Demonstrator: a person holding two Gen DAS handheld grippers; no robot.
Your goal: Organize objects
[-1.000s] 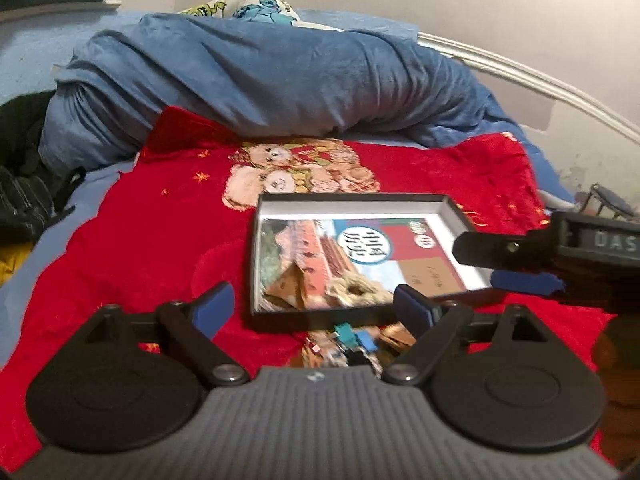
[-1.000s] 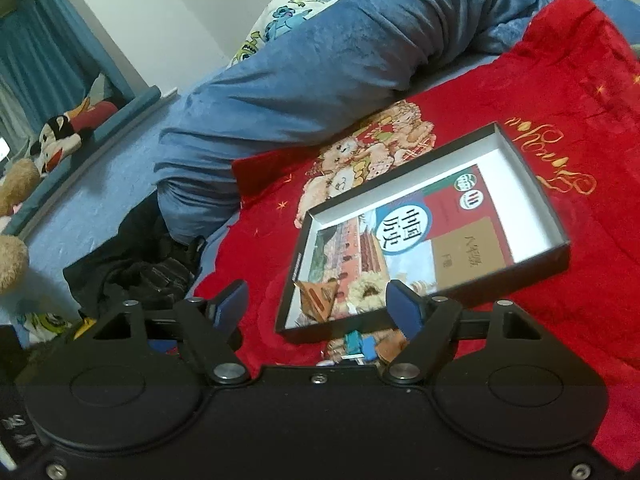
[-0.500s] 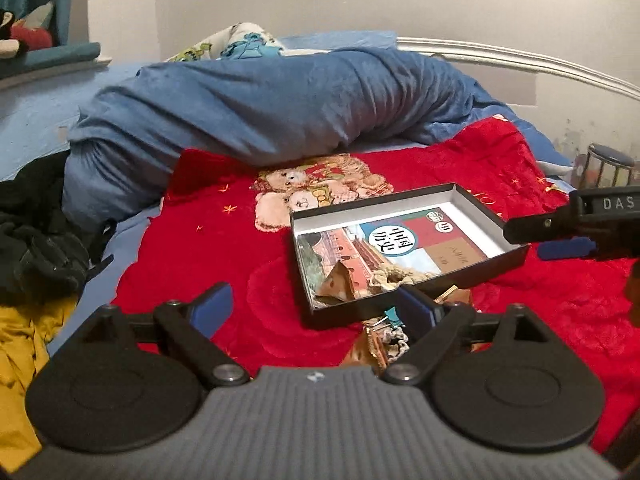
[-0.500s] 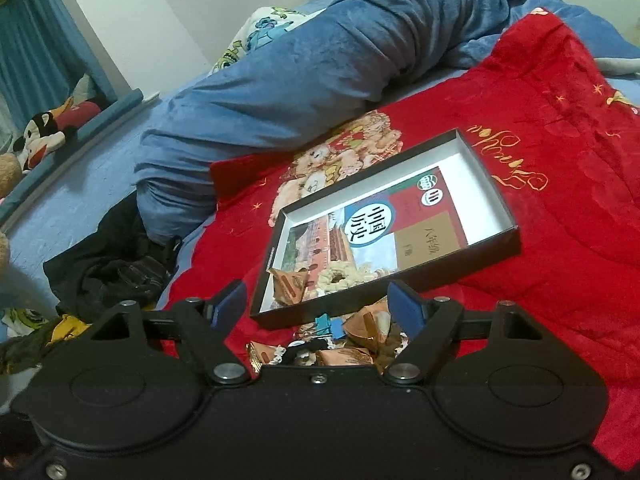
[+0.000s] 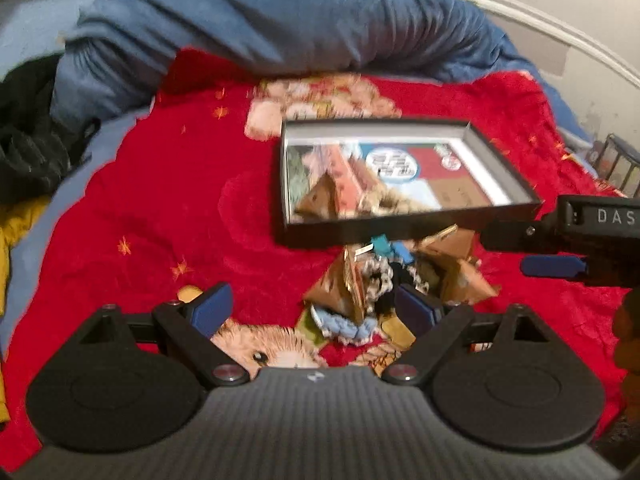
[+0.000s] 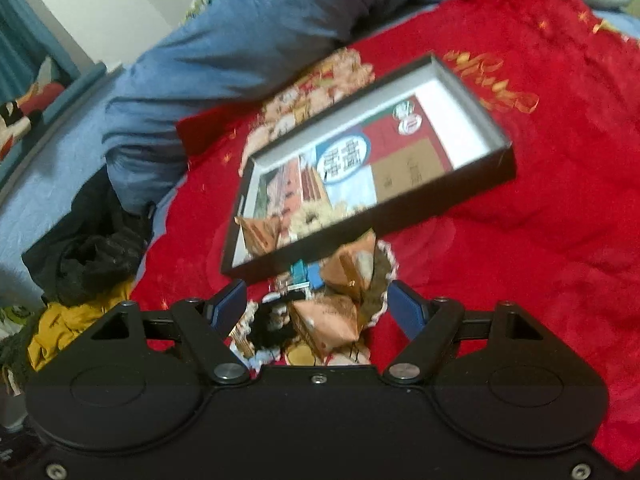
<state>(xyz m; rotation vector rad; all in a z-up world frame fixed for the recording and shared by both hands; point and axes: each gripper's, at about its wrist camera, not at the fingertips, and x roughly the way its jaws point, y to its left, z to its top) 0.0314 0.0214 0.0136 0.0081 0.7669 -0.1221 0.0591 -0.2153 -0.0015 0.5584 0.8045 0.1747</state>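
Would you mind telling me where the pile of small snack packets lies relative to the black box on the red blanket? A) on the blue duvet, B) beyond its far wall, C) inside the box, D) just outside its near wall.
D: the pile sits on the blanket against the near wall of the box, between the right gripper's open jaws.

Just a bed (image 5: 28,216) here, light blue sheet, red blanket (image 5: 168,216) with teddy bear prints spread across the middle. On the blanket: shallow black box (image 5: 404,224) with a book (image 6: 360,168) inside, plus a messy pile of small packets and trinkets (image 5: 384,284) right at the box's near edge. Bunched-up blue duvet (image 5: 260,20) along the far side. Dark clothes (image 6: 92,248) and something yellow (image 6: 64,324) dumped off to the left.
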